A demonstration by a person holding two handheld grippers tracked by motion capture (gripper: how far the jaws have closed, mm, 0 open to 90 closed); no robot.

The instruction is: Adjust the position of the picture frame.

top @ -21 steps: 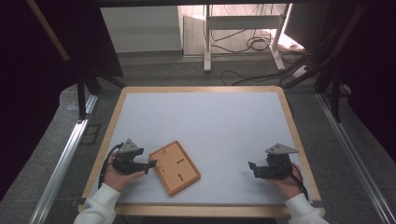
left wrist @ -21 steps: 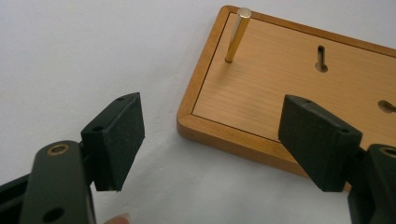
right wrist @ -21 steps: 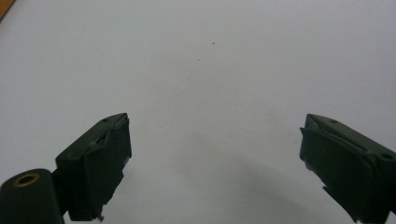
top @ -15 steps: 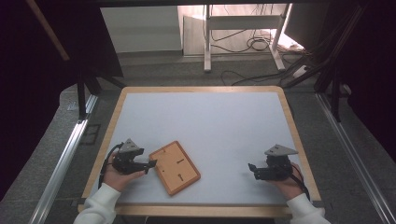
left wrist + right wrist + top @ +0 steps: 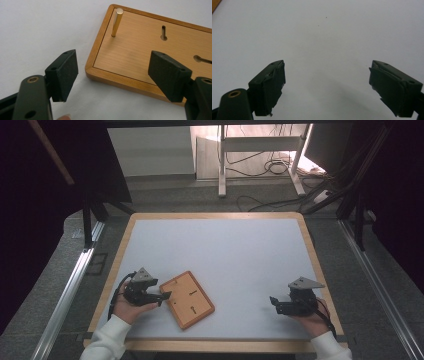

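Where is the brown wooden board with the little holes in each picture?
High view: the wooden board lies low and left of middle on the white table, just beside the left gripper.
Left gripper view: upper right, past the open jaws, with a brass peg standing near its corner.
Right gripper view: the board is not in it.
Shared landmark: the white table top.

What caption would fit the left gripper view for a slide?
Open left gripper facing the corner of a wooden board with an upright brass pin.
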